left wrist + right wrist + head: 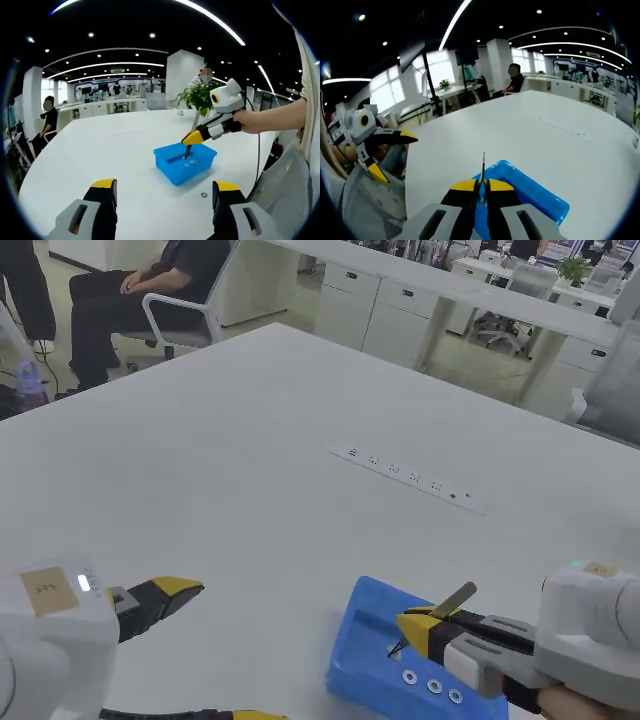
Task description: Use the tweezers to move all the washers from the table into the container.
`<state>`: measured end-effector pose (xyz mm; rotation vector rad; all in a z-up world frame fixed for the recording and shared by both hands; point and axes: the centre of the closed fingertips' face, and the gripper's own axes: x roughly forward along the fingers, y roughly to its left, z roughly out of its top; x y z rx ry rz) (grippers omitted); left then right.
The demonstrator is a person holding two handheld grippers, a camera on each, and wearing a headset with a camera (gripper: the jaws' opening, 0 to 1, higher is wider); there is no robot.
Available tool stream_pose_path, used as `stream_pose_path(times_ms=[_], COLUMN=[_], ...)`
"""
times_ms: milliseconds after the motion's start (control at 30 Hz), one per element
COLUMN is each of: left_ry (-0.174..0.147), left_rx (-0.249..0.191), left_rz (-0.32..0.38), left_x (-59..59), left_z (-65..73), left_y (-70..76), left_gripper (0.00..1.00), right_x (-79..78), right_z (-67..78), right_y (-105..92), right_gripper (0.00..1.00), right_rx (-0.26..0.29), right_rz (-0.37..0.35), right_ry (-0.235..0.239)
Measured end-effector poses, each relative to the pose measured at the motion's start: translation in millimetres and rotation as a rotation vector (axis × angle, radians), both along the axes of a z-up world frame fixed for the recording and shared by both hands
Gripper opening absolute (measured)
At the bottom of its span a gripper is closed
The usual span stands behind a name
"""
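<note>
Clamped almost shut, the right hand-held gripper (482, 186) pinches a pair of metal tweezers (483, 167) between its yellow-tipped jaws. In the right gripper view only a thin slit is left between the jaws, and the tweezers rise straight out of it. A hand holds this gripper over the blue container (352, 645), which sits on the white surface (250, 440). The tweezers slant downward, their upper end sticking up past the jaws and their tips reaching down inside the container. Whether the tips hold anything cannot be told. Three washers (433, 686) lie in a short row on the container's floor, just beside the tips.

The left hand-held gripper (165, 187) hangs above the surface with its jaws spread wide, gripping and touching nothing. In the left gripper view one more washer (203, 194) lies on the surface near the container's closest corner, apart from it. A row of sockets (405, 475) is set into the surface farther back.
</note>
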<state>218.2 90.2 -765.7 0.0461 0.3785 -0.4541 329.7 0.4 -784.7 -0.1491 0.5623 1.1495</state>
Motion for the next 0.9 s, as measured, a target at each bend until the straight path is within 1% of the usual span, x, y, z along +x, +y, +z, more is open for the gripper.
stream_pose_path(times_ms=[533, 900], left_ry=[0.002, 0.011], left_rx=[-0.005, -0.001], left_rz=[0.000, -0.010], left_x=[0.3, -0.4], left_z=[-0.3, -2.5], left_y=[0.1, -1.6], left_gripper=[0.79, 0.79], right_x=[15.3, 22.0], right_z=[-35.8, -48.0], right_y=[0.2, -0.5], right_gripper=[0.03, 0.03], right_rx=[-0.080, -0.116], right_rz=[0.014, 0.015], right_ry=[0.048, 0.051])
